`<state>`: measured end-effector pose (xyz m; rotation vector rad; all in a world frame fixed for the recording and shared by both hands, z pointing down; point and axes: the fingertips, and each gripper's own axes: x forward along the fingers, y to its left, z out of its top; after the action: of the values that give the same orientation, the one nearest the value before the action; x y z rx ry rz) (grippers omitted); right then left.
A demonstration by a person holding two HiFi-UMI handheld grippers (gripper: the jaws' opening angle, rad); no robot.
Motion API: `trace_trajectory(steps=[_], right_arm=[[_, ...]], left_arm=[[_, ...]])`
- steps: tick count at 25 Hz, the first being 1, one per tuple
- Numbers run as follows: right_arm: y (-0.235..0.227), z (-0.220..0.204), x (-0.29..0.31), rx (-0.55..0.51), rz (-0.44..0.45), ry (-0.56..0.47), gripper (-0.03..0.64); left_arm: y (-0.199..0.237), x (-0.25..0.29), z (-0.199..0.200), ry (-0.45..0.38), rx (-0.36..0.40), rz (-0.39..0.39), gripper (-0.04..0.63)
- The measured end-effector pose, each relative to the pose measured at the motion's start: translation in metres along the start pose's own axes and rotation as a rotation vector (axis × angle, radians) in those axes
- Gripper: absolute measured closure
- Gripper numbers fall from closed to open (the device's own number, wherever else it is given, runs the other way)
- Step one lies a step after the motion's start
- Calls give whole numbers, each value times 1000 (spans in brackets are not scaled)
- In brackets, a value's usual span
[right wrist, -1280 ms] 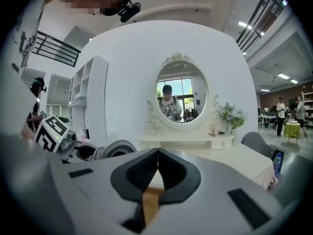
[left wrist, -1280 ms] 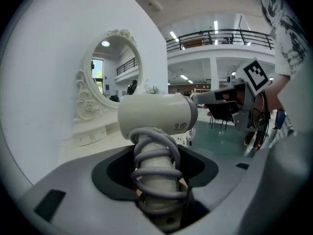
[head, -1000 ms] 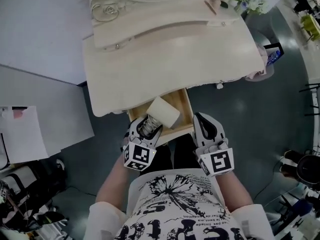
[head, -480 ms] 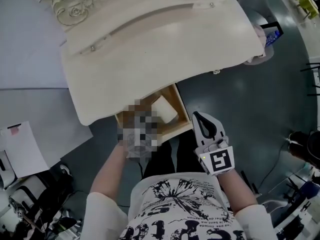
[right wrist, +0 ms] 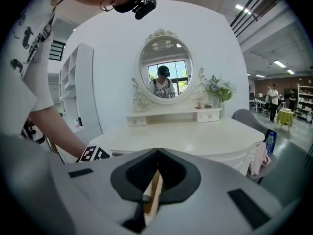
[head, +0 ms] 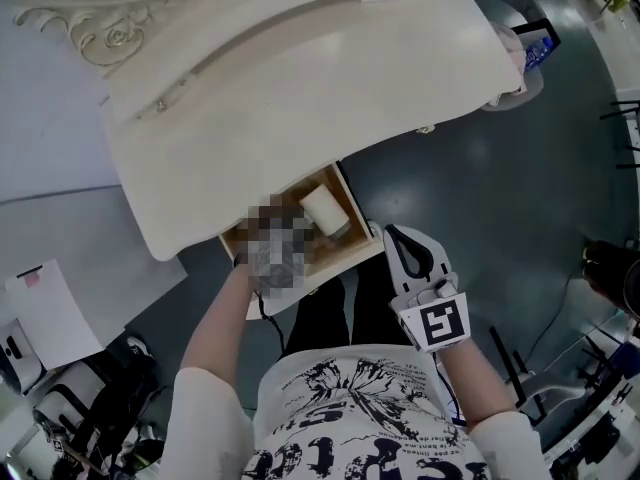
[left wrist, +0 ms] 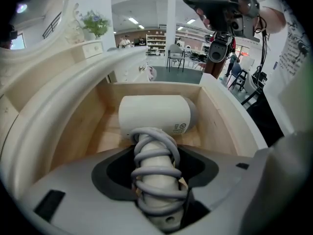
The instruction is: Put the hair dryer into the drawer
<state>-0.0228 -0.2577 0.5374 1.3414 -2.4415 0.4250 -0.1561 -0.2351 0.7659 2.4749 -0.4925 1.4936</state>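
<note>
— Where is the dryer (left wrist: 155, 114) relative to the drawer (left wrist: 217, 126)?

— Its barrel is already inside the open drawer, low between the wooden side walls. I can't tell whether it touches the drawer floor.

— Which tongs have it?

— The left tongs (left wrist: 157, 180). They pinch the handle (left wrist: 156, 156), which has the cord (left wrist: 155, 173) coiled round it. In the head view a mosaic patch covers them, so the left gripper view is the one to trust.

— How does the dryer lie?

— The handle runs from the tongs toward the drawer's back. The barrel sits crosswise at its far end, spanning most of the drawer's width. The tongs are at the drawer's front edge, with the dryer straight ahead of them.

— And the right tongs (head: 405, 253)?

— Pressed together on nothing. They hover just outside the drawer's front right corner, and a sliver of the wooden front shows past their closed tips. They are near the drawer but not touching it.

— Anything else in the drawer?

— Only the dryer shows; the rest is bare wood. The drawer stands pulled out from under the bench (head: 300, 88).

— So what does the next move turn on?

— As I judge it, lowering the handle until it lies flat, then spreading the left tongs and drawing them back over the drawer's front. The right tongs look best placed to push the drawer shut.
</note>
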Motion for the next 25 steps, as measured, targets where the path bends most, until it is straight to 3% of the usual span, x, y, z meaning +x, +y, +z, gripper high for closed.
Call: trace_trajectory(steps=[8, 19, 25], right_arm=[[-3, -5, 3, -1, 4, 1, 600], [1, -7, -1, -17, 39, 37, 600], [11, -2, -1, -14, 76, 40, 600]], left_arm=[[4, 13, -4, -5, -13, -52, 330], [3, 22, -16, 43, -52, 37, 298], [-2, -1, 0, 8, -105, -11, 255]])
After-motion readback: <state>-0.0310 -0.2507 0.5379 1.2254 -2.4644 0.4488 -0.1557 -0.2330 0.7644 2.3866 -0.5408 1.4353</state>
